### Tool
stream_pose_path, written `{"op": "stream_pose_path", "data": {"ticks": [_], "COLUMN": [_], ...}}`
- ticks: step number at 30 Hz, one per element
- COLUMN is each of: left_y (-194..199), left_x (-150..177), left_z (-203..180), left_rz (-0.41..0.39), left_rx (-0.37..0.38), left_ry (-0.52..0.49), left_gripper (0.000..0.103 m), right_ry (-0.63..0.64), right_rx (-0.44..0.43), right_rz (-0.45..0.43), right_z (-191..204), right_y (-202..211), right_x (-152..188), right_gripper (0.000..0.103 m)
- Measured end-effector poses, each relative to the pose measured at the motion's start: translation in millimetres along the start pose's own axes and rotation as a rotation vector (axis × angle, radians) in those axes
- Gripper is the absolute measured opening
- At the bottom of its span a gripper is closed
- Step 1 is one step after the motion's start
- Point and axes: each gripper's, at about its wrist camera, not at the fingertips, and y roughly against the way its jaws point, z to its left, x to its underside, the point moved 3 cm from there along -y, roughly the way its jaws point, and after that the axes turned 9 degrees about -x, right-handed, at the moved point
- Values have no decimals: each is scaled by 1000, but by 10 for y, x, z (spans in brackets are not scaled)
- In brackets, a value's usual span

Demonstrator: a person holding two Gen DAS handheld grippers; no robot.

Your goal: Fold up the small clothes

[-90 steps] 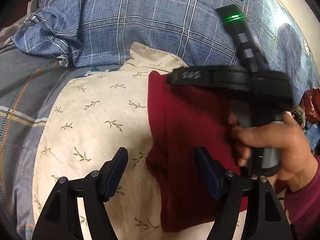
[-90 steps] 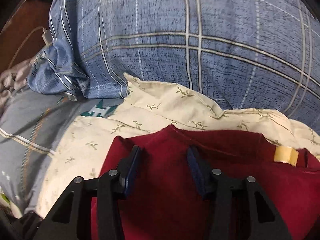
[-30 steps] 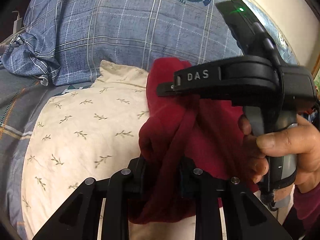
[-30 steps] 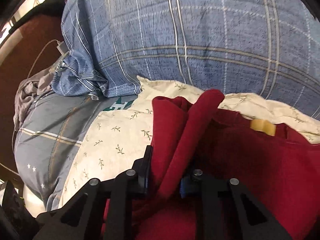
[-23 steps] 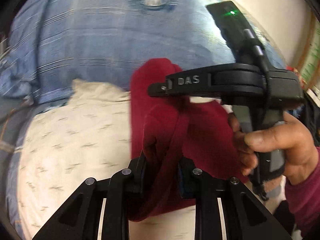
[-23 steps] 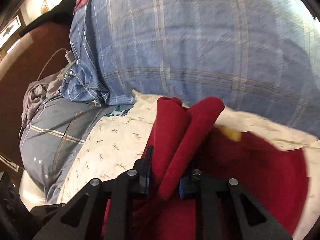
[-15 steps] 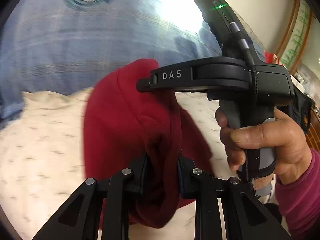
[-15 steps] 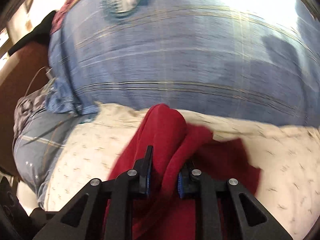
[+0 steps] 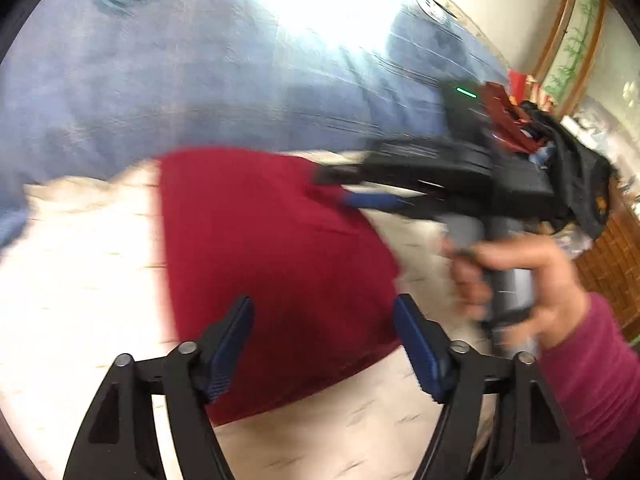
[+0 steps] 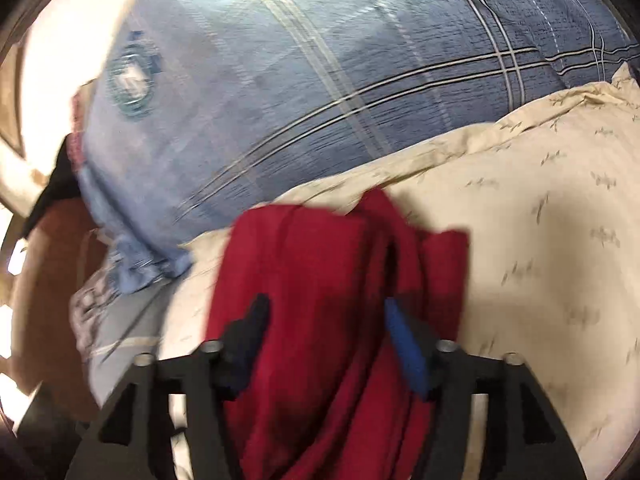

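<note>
- Your left gripper [image 9: 324, 346] has its blue-padded jaws opening; the dark red soft knit garment [image 9: 272, 264] lies between and beyond them, but the pads do not press on it.
- Your right gripper [image 10: 324, 334] is opening too, its jaws spread either side of the same red cloth with no pinch on it. In the left wrist view it sits at two o'clock, over the garment's far right corner, with your hand [image 9: 516, 280] on its grip.
- The garment rests on the cream leaf-print pillow [image 10: 540, 240], which fills the view from three to five o'clock in the right wrist view. The blue plaid quilt [image 10: 340, 80] rises behind it at twelve o'clock.
- In the left wrist view the cloth looks fairly flat, with a straight left edge. In the right wrist view it bunches into loose doubled ridges towards twelve o'clock.
- Expect it to be light, limp and thick enough to hold a soft crease. It should not be slippery on the pillow, though the pillow gives under pressure.
- Take hold at an outer edge or corner, catching all layers, not the bunched middle.
</note>
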Motion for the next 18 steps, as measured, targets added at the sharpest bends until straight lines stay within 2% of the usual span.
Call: {"op": "stream_pose_path", "data": {"ticks": [3, 5, 8, 9, 10, 14, 16, 18], "left_y": [139, 137, 143, 148, 118, 268, 331, 333], "left_x": [166, 272, 416, 449, 440, 361, 312, 340], "left_z": [199, 306, 317, 302, 316, 348, 337, 322], "left_rz": [-4, 31, 58, 64, 70, 42, 20, 21], "left_rx": [-102, -128, -139, -147, -150, -138, -157, -167], "left_ry": [28, 82, 109, 112, 116, 114, 100, 105], "left_gripper": [72, 71, 71, 71, 71, 71, 72, 72], "right_ry": [5, 9, 55, 67, 85, 187, 263, 267], "right_rx": [-4, 8, 93, 111, 139, 135, 172, 225], "right_rz": [32, 65, 45, 37, 33, 2, -20, -14], "right_z": [117, 146, 185, 176, 200, 395, 468, 358], "right_y": [22, -25, -150, -146, -150, 119, 258, 234], "right_x": [233, 376, 510, 517, 534, 625, 677, 670], "right_gripper": [76, 76, 76, 64, 28, 23, 23, 23]}}
